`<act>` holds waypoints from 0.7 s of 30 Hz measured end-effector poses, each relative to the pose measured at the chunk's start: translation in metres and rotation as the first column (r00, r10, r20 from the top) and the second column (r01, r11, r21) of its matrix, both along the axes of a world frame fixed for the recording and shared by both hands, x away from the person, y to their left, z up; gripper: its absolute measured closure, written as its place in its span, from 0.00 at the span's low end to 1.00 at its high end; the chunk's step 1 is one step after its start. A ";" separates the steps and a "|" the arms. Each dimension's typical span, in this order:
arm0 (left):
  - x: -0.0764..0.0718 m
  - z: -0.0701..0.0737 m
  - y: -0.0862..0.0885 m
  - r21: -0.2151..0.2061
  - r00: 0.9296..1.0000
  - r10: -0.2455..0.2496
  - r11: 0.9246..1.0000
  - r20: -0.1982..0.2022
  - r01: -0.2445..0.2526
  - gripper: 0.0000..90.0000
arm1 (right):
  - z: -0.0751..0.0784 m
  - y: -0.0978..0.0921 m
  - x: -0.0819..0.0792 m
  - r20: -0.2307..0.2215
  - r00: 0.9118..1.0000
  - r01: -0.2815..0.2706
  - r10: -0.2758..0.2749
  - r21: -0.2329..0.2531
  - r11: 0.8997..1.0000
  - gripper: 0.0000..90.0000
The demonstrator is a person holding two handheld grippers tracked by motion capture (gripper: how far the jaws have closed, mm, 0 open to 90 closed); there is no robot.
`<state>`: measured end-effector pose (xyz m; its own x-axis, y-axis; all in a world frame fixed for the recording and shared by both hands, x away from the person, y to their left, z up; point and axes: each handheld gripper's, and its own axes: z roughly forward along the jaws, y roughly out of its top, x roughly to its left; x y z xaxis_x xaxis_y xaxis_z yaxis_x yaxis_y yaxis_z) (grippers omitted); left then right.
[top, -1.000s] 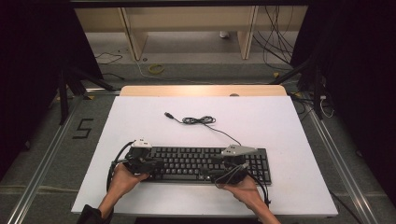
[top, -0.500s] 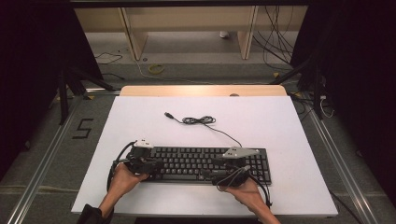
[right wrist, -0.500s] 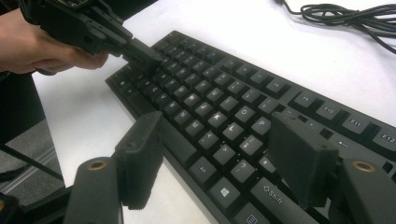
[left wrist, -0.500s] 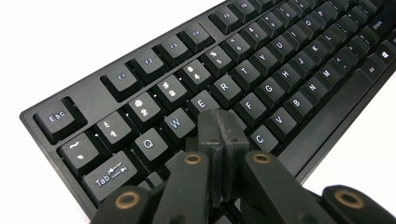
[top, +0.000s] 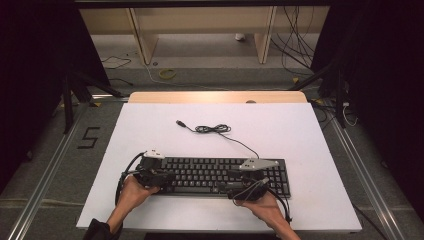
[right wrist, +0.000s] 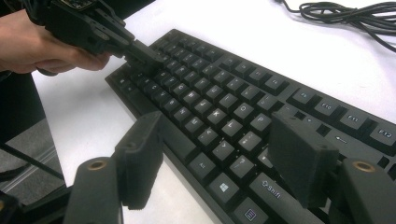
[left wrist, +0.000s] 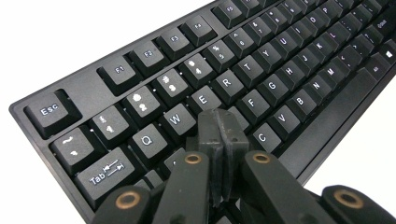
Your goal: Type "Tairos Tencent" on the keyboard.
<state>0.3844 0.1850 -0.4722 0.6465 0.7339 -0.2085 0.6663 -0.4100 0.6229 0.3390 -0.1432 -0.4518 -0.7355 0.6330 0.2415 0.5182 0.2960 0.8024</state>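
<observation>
Keyboard (top: 215, 175) sat at table's (top: 310, 135) 6 o'clock edge. Your left gripper (left wrist: 219, 133), jaws pressed together, was poking keys near D; right gripper (right wrist: 219, 158) hovered spread. Next probably needed gentle straight-down press.

From my remote seat I see a white table (top: 300, 135) with a bare wooden strip (top: 215, 97) along its far edge, standing on a grey floor (top: 45, 165) where a black "5" (top: 89, 137) is marked at the left. Metal rails (top: 42, 182) run along the floor on both sides. Beyond the table stands pale wooden shelving (top: 200, 20), with loose cables (top: 295, 30) and a yellow coil (top: 167, 74) on the floor, and dark curtains (top: 35, 55) close in left and right.
</observation>
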 end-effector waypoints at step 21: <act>-0.009 0.013 0.007 -0.131 0.999 0.015 0.991 0.037 -0.010 0.68 | 0.000 0.000 0.000 0.004 1.000 0.000 0.000 0.001 1.000 0.41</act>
